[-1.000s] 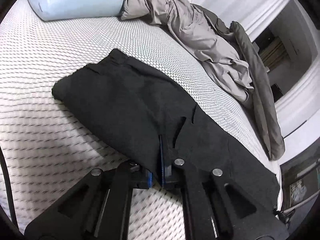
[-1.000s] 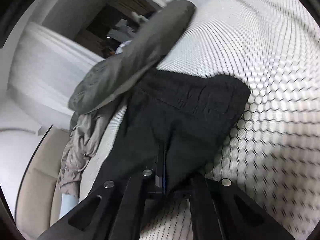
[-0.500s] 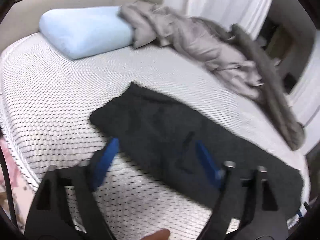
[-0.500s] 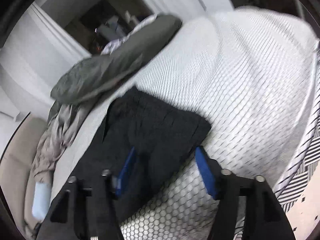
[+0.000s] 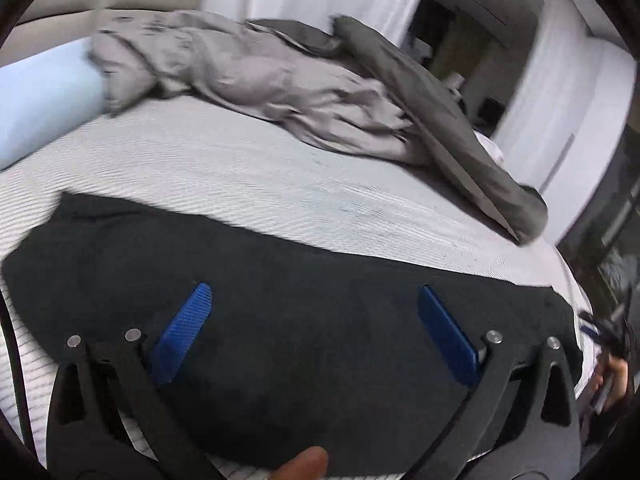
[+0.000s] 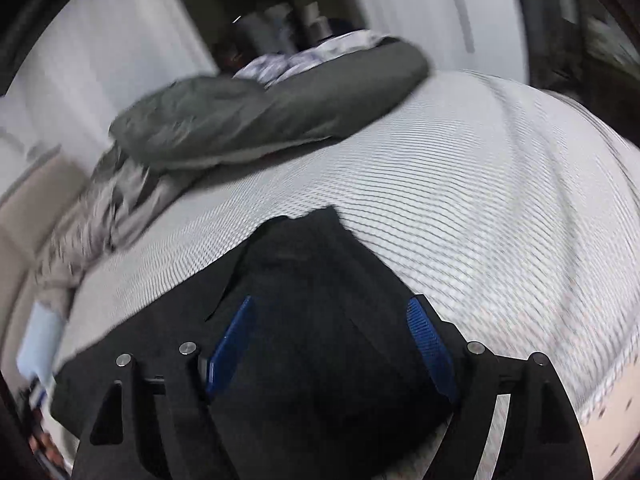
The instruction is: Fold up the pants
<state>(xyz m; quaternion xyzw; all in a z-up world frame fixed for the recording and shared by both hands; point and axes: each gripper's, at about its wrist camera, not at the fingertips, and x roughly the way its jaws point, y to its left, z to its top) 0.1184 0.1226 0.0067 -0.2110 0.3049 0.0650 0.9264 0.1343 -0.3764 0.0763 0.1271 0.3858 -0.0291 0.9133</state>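
1. Black fabric pants [image 5: 280, 320] lie flat as a long strip on the white mesh-textured mattress [image 5: 240, 176], just ahead of and beneath the left tongs [image 5: 316, 308]. These tongs are spread wide and hold nothing; grey rumpled bedding [image 5: 280, 88] lies well beyond.
2. Right tongs [image 6: 332, 320], likewise wide apart and empty, hover over one end of the pants, probably placed to pick the next fold's grip.
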